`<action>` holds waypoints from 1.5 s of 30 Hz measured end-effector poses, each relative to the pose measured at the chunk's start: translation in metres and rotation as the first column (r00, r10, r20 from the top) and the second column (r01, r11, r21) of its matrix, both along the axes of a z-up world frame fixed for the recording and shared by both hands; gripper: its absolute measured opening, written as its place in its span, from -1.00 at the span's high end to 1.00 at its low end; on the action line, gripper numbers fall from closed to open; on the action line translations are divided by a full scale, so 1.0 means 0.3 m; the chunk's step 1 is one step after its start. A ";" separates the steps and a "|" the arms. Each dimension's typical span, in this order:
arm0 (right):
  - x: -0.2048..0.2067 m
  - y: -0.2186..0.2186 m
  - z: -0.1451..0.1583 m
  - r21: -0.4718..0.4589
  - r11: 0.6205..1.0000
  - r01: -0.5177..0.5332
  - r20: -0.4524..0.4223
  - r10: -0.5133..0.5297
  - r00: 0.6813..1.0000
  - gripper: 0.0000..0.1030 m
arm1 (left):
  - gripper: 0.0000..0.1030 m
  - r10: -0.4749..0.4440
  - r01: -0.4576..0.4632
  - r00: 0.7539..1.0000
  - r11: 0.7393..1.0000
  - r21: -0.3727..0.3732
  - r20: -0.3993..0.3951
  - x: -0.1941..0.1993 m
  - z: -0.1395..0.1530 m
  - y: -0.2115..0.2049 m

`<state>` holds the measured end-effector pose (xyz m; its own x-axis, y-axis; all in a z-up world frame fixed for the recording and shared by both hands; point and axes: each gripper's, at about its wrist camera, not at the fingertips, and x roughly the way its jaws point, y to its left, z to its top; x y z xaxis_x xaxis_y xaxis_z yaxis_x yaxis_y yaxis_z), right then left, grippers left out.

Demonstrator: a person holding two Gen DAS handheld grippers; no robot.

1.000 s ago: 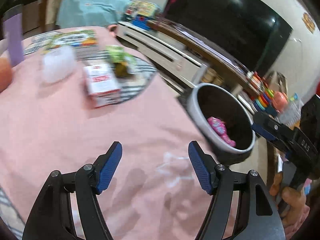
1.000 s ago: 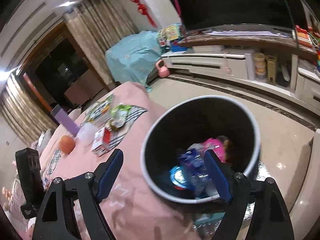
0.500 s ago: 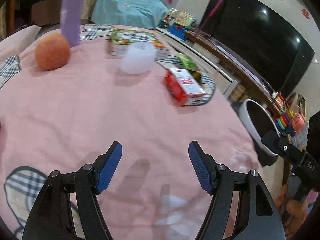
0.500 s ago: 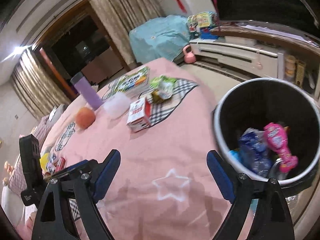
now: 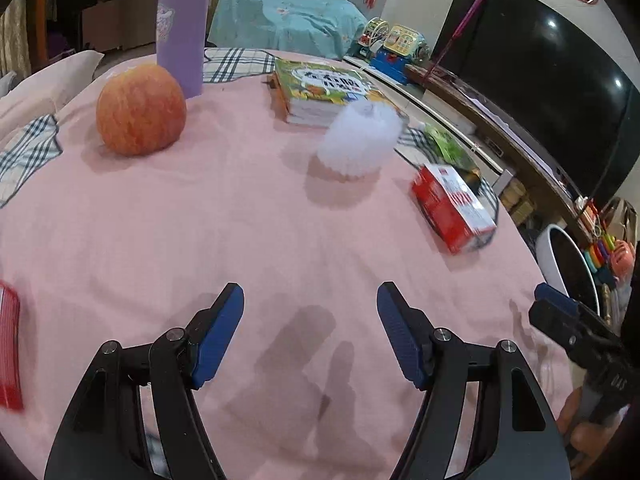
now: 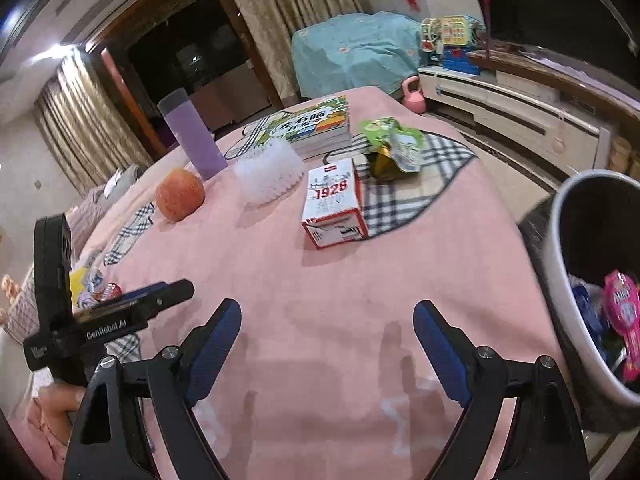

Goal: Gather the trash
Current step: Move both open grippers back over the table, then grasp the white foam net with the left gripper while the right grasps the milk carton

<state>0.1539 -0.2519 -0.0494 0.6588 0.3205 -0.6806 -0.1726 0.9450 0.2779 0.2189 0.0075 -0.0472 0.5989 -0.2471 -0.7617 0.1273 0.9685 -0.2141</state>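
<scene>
Now we hold both grippers over the pink cloth (image 5: 248,220) that covers the worktop, and neither carries anything. Our left gripper (image 5: 310,330) has its fingers released, with only bare cloth between the blue pads. Our right gripper (image 6: 327,344) likewise has its fingers spread wide and holds nothing.

From the right wrist view, the trash lies well ahead of the fingers. A red and white carton (image 6: 335,204) marked 1928 lies on its side beyond the gap, partly on a plaid patch of the cloth. Just behind it and to the right sits a crumpled green wrapper (image 6: 390,148). Left of the carton sits a white foam net (image 6: 268,174), then an apple (image 6: 180,195) and a tall purple bottle (image 6: 191,140). A book (image 6: 308,126) lies behind the foam net.

At the right edge, beside the worktop, stands the bin (image 6: 560,248), with pink and blue packets already inside.

From the left wrist view, the carton (image 5: 452,204) is ahead and to the right of the fingers, the foam net (image 5: 358,140) further on, well apart from both pads.
</scene>
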 end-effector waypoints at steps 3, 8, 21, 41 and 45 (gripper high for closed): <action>0.048 0.025 -0.002 -0.024 1.000 -0.014 0.007 0.014 1.000 -0.72 | -0.37 -0.019 0.019 1.000 1.000 0.007 0.003 0.081 -0.003 -0.006; 0.121 0.051 -0.011 -0.038 0.999 -0.034 0.008 0.035 0.999 -0.72 | -0.37 -0.054 0.054 0.999 0.998 0.042 0.001 0.226 -0.025 -0.026; 0.255 0.055 -0.040 -0.062 0.997 -0.051 -0.020 0.050 0.999 -0.58 | -0.36 -0.168 0.168 0.984 0.986 0.011 0.060 0.407 -0.019 -0.089; 0.141 0.013 -0.040 -0.044 0.999 -0.012 -0.052 0.009 0.999 -0.03 | 0.73 -0.212 0.214 0.977 0.973 -0.092 0.030 0.128 0.023 -0.059; 0.055 -0.009 -0.025 -0.037 0.999 -0.009 -0.047 0.008 0.999 -0.03 | 0.73 -0.189 0.189 0.982 0.975 -0.118 0.007 -0.021 0.024 -0.038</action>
<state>0.1704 -0.2545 -0.0569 0.6235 0.2998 -0.7220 -0.1685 0.9534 0.2504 0.2126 -0.0039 -0.0400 0.5299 -0.4435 -0.7228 0.3044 0.8950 -0.3260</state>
